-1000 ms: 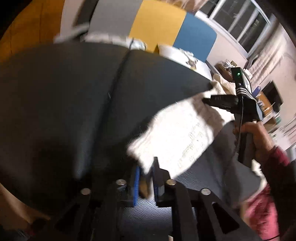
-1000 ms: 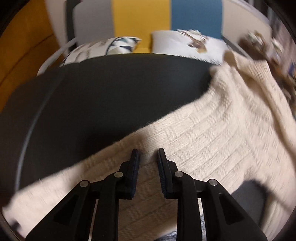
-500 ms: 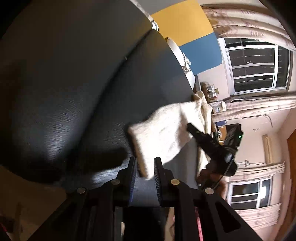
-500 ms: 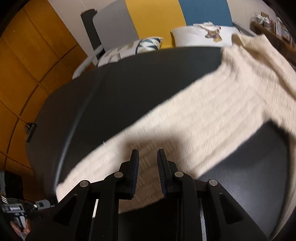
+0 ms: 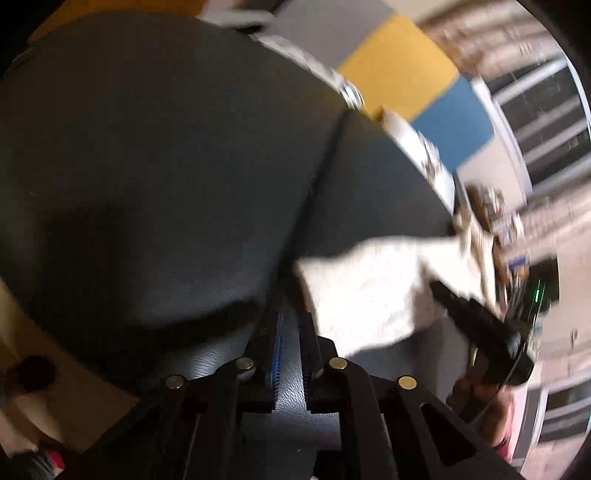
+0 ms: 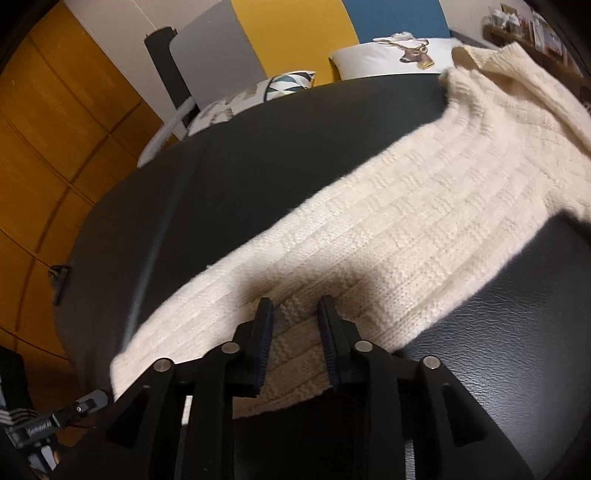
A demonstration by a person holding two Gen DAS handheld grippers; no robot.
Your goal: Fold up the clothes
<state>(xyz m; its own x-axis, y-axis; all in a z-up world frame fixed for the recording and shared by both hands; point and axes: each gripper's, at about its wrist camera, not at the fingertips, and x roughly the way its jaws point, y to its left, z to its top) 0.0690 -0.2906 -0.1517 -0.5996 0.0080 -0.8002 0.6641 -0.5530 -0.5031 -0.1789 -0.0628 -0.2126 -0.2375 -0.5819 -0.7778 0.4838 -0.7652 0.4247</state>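
Observation:
A cream knit sweater [image 6: 406, 229] lies spread on a dark leather surface [image 6: 258, 147], one sleeve stretched toward the lower left. My right gripper [image 6: 294, 306] sits low over that sleeve. Its jaws are opening, with the knit lying flat between them and the pads not pressing it. In the blurred left wrist view the sleeve end [image 5: 362, 291] rests just right of my left gripper [image 5: 291, 325]. The left jaws are closing to a narrow gap in which only dark leather shows. The right gripper [image 5: 439, 288] reaches onto the sweater from the right, held by a person's hand [image 5: 476, 391].
Two pillows lean at the far edge, one with a deer print [image 6: 399, 55] and one with a geometric pattern [image 6: 251, 99]. Orange wooden panels [image 6: 55, 129] stand on the left. A seam [image 5: 317, 177] runs across the leather. Shelves with small items [image 6: 535, 26] are at the far right.
My left gripper let go of the sleeve cuff, which now lies on the leather, and its jaws have narrowed again. The right jaws have spread wider over the knit. Both views have swung.

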